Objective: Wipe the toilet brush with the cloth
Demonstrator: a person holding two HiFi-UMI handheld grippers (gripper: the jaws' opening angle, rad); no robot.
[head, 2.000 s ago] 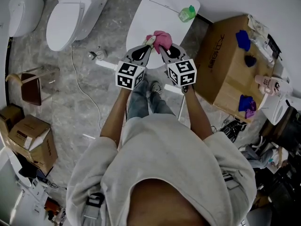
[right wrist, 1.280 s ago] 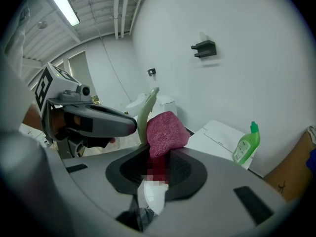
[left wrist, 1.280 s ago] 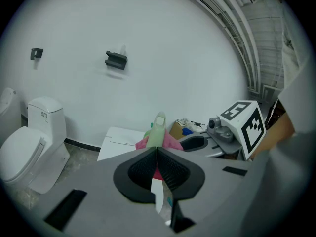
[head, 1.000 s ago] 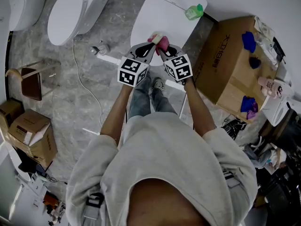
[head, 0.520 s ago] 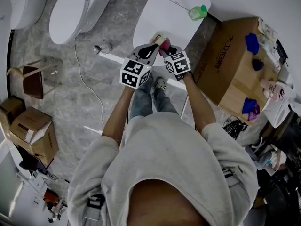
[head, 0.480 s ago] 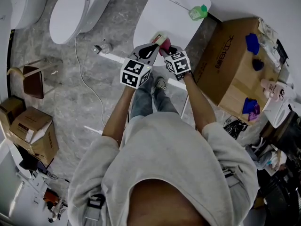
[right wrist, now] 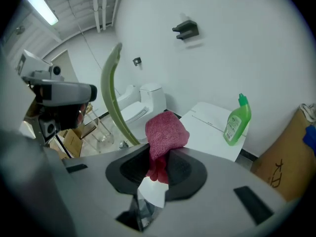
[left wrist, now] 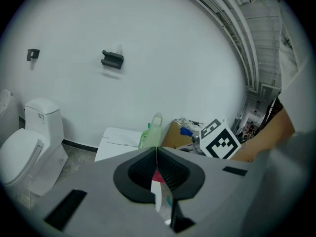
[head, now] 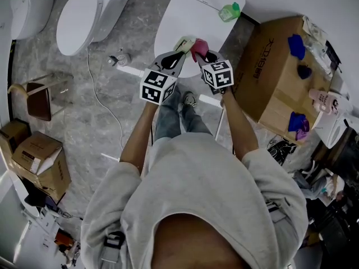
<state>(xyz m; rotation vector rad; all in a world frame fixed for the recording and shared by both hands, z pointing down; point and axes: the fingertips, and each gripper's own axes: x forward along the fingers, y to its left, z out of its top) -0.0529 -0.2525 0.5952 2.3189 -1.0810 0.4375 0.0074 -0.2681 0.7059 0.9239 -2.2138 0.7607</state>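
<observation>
Left hand-held gripper [head: 180,50]: jaws closed on toilet brush [right wrist: 111,90], handle upright. Right hand-held gripper [head: 199,54]: clamps cloth [right wrist: 167,132]; handle just beside, leftward.

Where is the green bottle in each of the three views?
Head view: green bottle at the top, right of centre.
Left gripper view: green bottle near the centre.
Right gripper view: green bottle right of centre.
Shared landmark: the white tabletop under it.
</observation>
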